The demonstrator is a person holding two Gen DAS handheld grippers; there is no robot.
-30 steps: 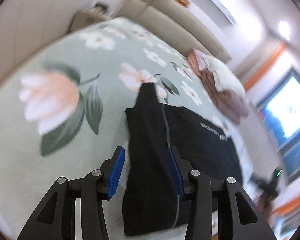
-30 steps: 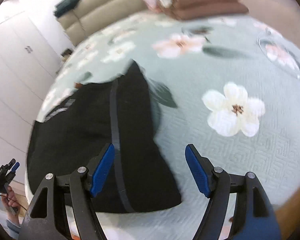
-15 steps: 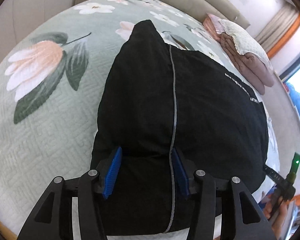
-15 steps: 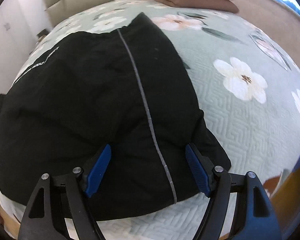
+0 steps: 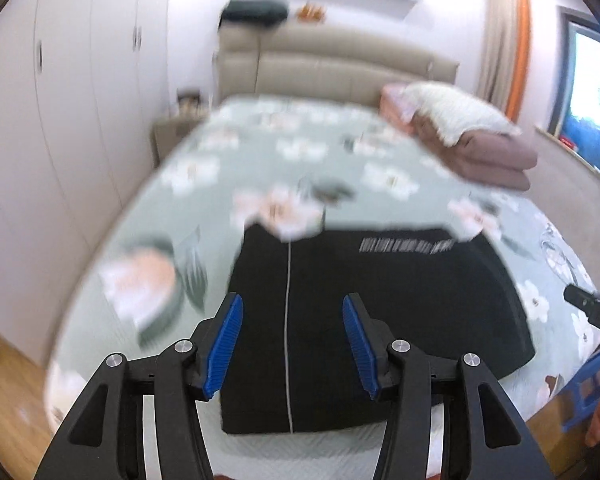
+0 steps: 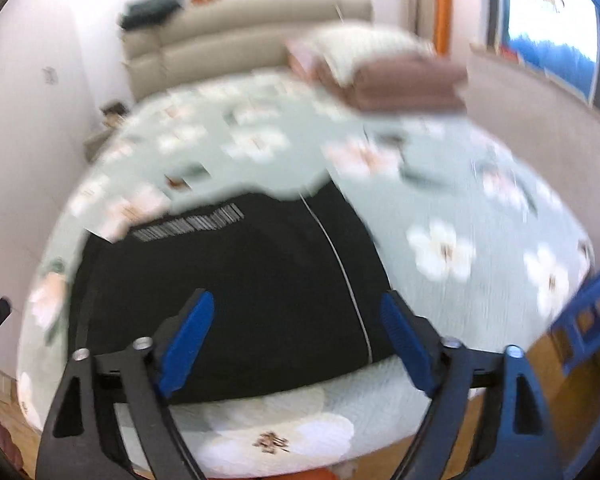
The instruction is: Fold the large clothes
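A folded black garment [image 5: 380, 300] with a thin grey stripe and white lettering lies flat on the near end of the bed; it also shows in the right wrist view [image 6: 236, 292]. My left gripper [image 5: 292, 344] is open and empty, raised above the garment's near left part. My right gripper [image 6: 296, 344] is open and empty, raised above the garment's near right part. Both views are blurred by motion.
The bed has a green floral quilt [image 5: 204, 184]. Folded brown blankets with a white pillow [image 5: 480, 148] lie at the far right. A beige headboard [image 5: 340, 68], white wardrobes [image 5: 60, 100] on the left, a blue stool [image 6: 588, 320] at the right.
Both grippers have pulled back and lifted off the garment. The left gripper has opened wider. The garment now lies flat on the bed.
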